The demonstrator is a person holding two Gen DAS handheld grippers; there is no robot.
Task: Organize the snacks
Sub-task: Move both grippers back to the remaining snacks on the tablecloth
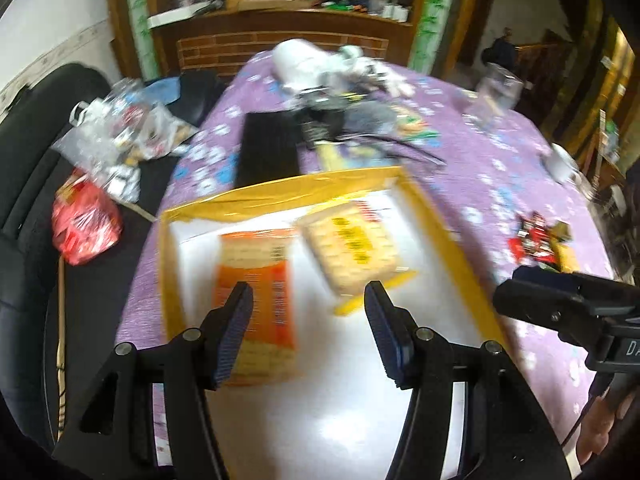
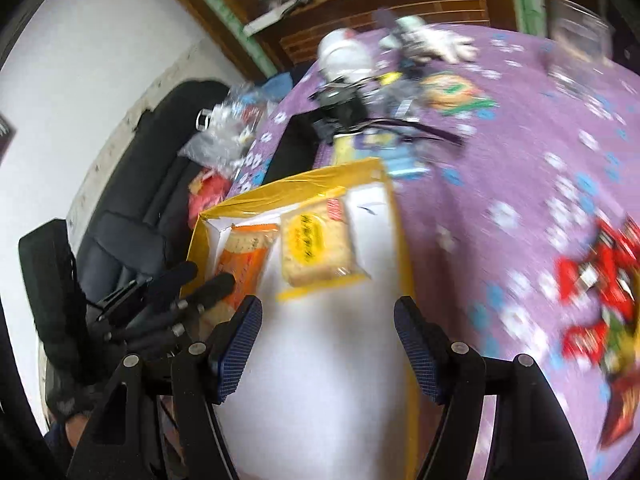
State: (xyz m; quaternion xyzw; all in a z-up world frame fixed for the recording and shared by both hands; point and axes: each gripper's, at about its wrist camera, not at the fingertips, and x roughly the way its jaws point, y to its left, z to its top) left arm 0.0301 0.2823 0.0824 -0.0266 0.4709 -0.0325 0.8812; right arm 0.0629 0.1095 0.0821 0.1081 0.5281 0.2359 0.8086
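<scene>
Left hand-held gripper (image 1: 308,328), jaws apart, hovers just above the orange snack pack (image 1: 256,300).

Only "DA" reads, on the right hand-held gripper (image 1: 516,300).

A purple flowered tablecloth (image 1: 500,152) is seen across the frame. A black sofa (image 1: 28,200) is seen at left. A clear glass (image 1: 498,88) is seen upper right, a white mug (image 1: 562,162) below it.
</scene>
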